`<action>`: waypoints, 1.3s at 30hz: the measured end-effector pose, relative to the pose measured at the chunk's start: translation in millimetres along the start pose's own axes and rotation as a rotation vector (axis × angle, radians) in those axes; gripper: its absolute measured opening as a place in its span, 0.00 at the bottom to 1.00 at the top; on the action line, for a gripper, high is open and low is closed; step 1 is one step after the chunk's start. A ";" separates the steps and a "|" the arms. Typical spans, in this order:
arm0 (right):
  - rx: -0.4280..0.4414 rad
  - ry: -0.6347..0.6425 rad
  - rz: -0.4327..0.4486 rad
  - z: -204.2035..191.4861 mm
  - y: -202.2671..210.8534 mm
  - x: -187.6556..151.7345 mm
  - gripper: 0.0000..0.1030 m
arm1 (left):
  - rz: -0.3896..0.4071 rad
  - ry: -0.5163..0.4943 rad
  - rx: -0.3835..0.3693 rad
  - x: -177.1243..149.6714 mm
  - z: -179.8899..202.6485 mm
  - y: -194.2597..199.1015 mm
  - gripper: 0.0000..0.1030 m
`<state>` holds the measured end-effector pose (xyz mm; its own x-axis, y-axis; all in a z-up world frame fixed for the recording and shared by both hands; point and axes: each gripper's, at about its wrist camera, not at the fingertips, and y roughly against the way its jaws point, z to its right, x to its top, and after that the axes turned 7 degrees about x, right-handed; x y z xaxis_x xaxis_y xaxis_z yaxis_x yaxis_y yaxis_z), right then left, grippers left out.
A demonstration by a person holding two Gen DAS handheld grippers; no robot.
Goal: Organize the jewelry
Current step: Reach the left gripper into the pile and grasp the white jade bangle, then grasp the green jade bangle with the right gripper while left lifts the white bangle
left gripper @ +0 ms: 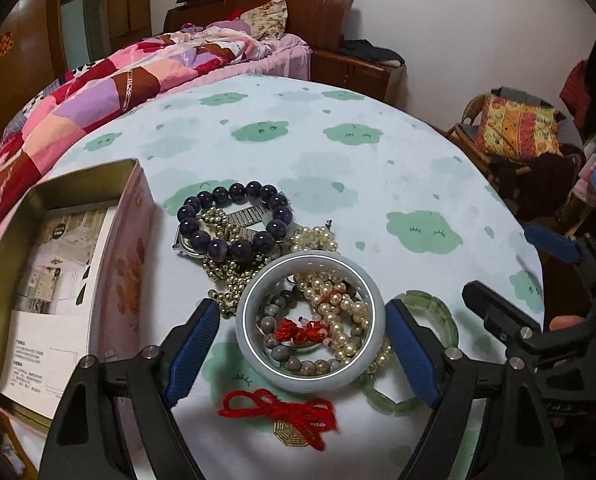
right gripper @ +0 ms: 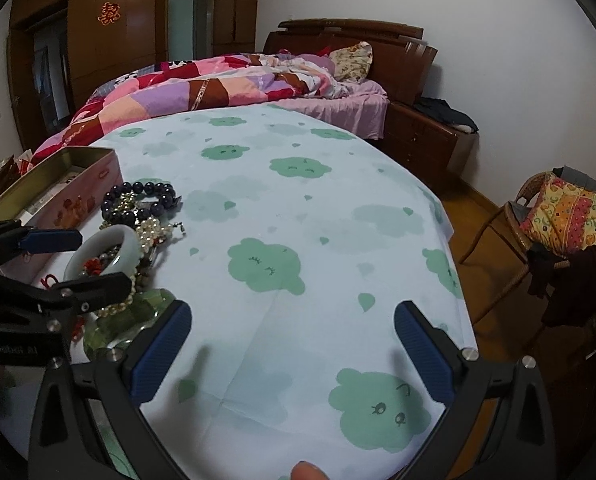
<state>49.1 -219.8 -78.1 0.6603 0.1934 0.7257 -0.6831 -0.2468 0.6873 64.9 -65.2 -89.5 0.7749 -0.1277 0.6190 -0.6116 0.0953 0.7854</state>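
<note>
While the left claw straddles the pale bangle, its jaws stand apart

Pale jade bangle; green-clouded white tablecloth.

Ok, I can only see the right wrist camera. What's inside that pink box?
Observer: Printed paper leaflets lie in the pink box; I see no jewelry in there.
Operator: Is the left gripper holding the white bangle?
Observer: No. The left gripper is open, with one finger on each side of the white bangle.
Operator: Is anything hiding near it?
Observer: Yes, a red string tied to a brass charm lies on the near side of the bangle.
</note>
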 end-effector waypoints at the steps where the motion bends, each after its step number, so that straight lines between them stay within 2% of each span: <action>1: 0.000 0.002 0.000 -0.7 -0.2 -0.3 1.00 | 0.002 0.002 -0.001 -0.4 -0.8 0.9 0.73; 6: 0.000 0.002 0.001 -1.5 0.0 -0.1 1.00 | 0.016 0.024 -0.010 -4.1 -5.4 4.6 0.73; 12: 0.008 0.007 0.031 -5.6 5.2 2.1 1.00 | 0.101 0.056 0.016 -6.0 -19.4 31.5 0.73; 18: 0.094 0.067 0.052 -23.4 11.0 3.3 1.00 | 0.158 0.071 0.060 -6.2 -31.7 47.8 0.73; 23: 0.187 0.156 0.015 -49.1 5.1 -1.7 0.98 | 0.170 0.097 0.089 -9.3 -43.0 51.7 0.73; 26: 0.196 0.205 -0.012 -61.6 -0.3 -4.9 0.97 | 0.170 0.105 0.097 -12.0 -48.1 53.2 0.73; 32: 0.209 0.224 -0.070 -70.5 -12.4 -9.2 0.89 | 0.158 0.094 0.109 -21.4 -48.5 53.0 0.73; 33: 0.213 0.223 -0.078 -71.6 -13.5 -9.6 0.84 | 0.158 0.091 0.112 -22.3 -48.4 53.6 0.73; 35: 0.217 0.225 -0.103 -72.2 -16.4 -11.3 0.63 | 0.162 0.088 0.114 -22.5 -48.2 54.9 0.73; 37: 0.221 0.232 -0.112 -72.0 -15.2 -13.0 0.35 | 0.167 0.094 0.108 -22.1 -49.9 56.6 0.73; 39: 0.228 0.226 -0.107 -69.0 -11.0 -13.2 0.18 | 0.171 0.094 0.108 -21.9 -50.0 58.3 0.73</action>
<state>26.3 -154.0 -93.1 0.6209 0.4292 0.6559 -0.5096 -0.4148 0.7538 20.3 -7.5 -57.0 0.6667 -0.0254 0.7449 -0.7451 0.0006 0.6669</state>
